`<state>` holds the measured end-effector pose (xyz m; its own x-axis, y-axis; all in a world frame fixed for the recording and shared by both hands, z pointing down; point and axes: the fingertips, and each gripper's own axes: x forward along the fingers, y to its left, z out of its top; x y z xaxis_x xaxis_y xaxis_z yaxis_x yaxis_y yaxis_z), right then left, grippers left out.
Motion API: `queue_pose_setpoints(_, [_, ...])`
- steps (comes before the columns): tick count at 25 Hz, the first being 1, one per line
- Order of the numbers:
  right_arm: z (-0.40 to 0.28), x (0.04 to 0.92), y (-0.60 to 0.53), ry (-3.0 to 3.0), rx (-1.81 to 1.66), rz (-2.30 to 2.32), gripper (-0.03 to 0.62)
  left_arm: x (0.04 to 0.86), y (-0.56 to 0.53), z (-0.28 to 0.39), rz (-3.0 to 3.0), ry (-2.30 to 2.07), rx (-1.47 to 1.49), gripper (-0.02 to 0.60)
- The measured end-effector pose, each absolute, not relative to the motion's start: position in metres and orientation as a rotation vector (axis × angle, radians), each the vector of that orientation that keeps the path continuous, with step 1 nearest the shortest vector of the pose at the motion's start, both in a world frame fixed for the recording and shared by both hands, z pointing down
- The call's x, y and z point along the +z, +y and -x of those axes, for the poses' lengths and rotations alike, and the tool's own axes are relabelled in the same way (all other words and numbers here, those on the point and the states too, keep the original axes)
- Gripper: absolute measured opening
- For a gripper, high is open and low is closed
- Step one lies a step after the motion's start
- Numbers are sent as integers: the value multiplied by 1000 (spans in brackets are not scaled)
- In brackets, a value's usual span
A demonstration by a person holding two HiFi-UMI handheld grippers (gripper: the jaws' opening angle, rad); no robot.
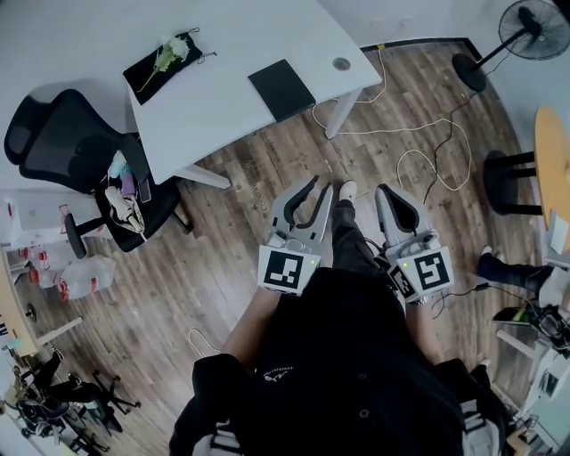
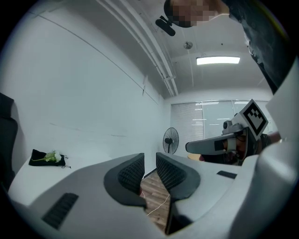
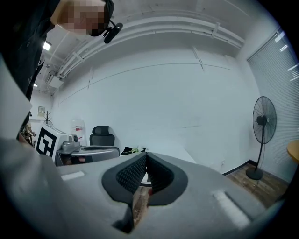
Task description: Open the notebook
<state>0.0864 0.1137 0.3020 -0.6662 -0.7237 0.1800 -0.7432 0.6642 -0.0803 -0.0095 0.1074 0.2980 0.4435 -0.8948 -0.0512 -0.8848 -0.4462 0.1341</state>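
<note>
The left gripper [image 2: 150,157] has its ribbed pads [image 2: 132,173] standing apart, with only wooden floor [image 2: 153,196] and a pale cable showing through the gap. The right gripper [image 3: 145,157] has its jaws closed tip to tip, with nothing caught between them. In the head view both grippers are held side by side at waist height, the left gripper [image 1: 321,185] and the right gripper [image 1: 385,190] pointing out over the floor [image 1: 240,232] toward the white table [image 1: 232,107], and well short of it. The notebook [image 1: 281,89] lies closed and flat near the table's near edge, untouched. A black cloth with a flower [image 1: 165,61] lies farther back on the table. An office chair [image 1: 71,151] stands to the table's left, and a fan [image 1: 534,27] stands away to the right.
</note>
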Motion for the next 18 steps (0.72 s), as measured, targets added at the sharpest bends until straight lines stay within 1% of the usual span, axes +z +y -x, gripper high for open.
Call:
queue_pose_setpoints(6, [-77, 305, 61, -2802, 222, -1124, 5, 303, 66, 18, -2554, -1704, -153, 78])
queue_pose_setpoints(10, [-75, 309, 18, -2826, 235, -1045, 5, 309, 29, 19, -2515, -1771, -78, 78])
queue_pose_setpoints(18, [-79, 304, -75, -2902, 251, -849, 5, 318, -50, 4, -2432, -1896, 31, 78])
